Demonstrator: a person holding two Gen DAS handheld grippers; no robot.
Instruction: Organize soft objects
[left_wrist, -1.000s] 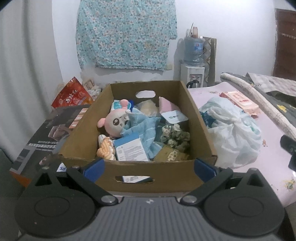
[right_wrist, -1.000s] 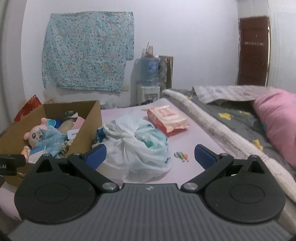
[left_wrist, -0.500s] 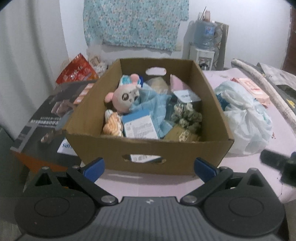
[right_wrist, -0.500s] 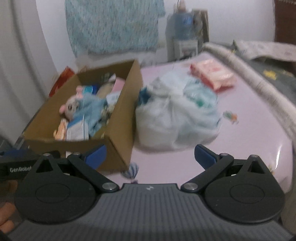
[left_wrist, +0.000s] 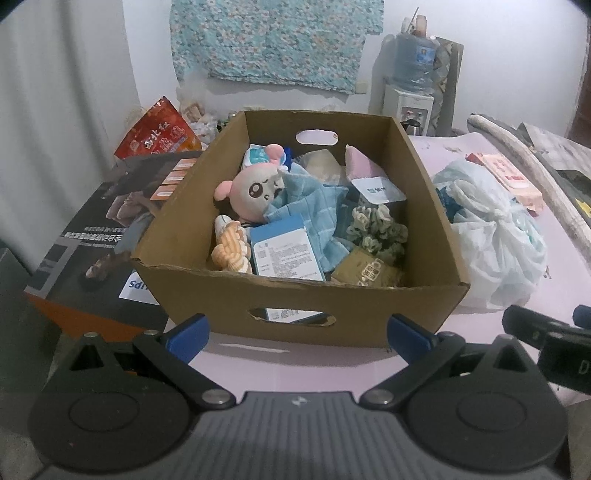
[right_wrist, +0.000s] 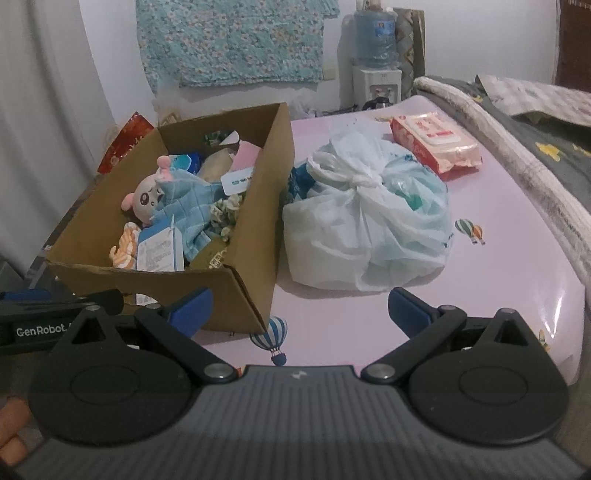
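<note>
Both views raised and pulled back since earlier frames; box now seen whole from above. Left gripper held before box front, right gripper held between box corner and bag, both spread wide, nothing clamped, apparently for survey. Plush, blue cloth, scrunchie heaped inside box; knotted bag and wipes pack left outside on pink sheet. Sorting stage unclear.

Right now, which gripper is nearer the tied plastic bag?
Right. The right gripper faces the plastic bag head-on; the left gripper fronts the cardboard box, bag off to its right.
</note>
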